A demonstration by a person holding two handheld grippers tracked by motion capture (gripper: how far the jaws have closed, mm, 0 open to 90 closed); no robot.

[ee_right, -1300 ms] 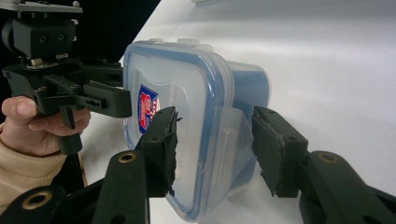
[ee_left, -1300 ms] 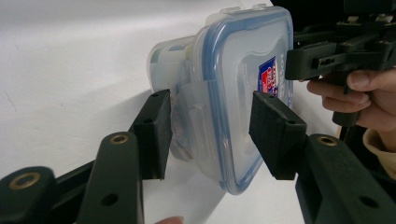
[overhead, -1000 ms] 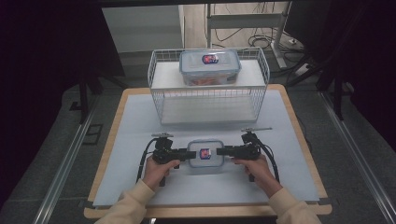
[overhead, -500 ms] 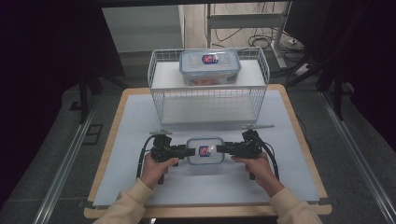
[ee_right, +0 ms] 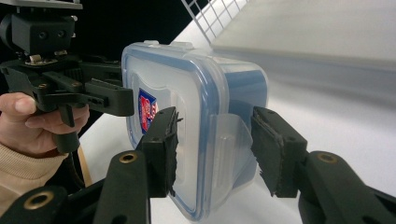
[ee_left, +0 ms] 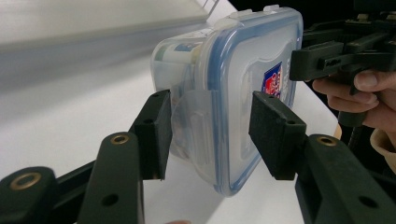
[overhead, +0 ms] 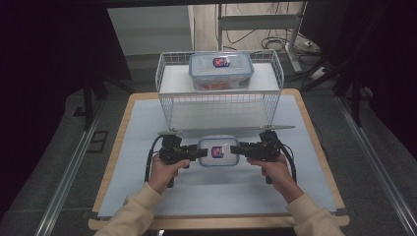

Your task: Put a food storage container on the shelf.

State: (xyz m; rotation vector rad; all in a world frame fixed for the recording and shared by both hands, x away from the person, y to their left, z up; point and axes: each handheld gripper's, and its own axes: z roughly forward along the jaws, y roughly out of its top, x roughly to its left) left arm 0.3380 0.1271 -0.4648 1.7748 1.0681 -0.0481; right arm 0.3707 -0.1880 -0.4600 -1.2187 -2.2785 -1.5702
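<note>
Bright, even light on the table, dark surroundings; gripper views blur toward the background.

Two matte black grippers here, the left gripper (overhead: 199, 153) and the right gripper (overhead: 235, 149), each trailing a black cable (overhead: 148, 164) that loops beside the hand. Up close, the jaws are blocky, studded with brass-ringed rivets (ee_left: 119, 139), with flat rubbery pads (ee_right: 165, 150), frayed at the edges. Cream knit sleeves (overhead: 129, 215) cover both forearms

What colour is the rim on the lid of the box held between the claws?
Blue, around a clear lid; the left gripper view shows it best.
</note>
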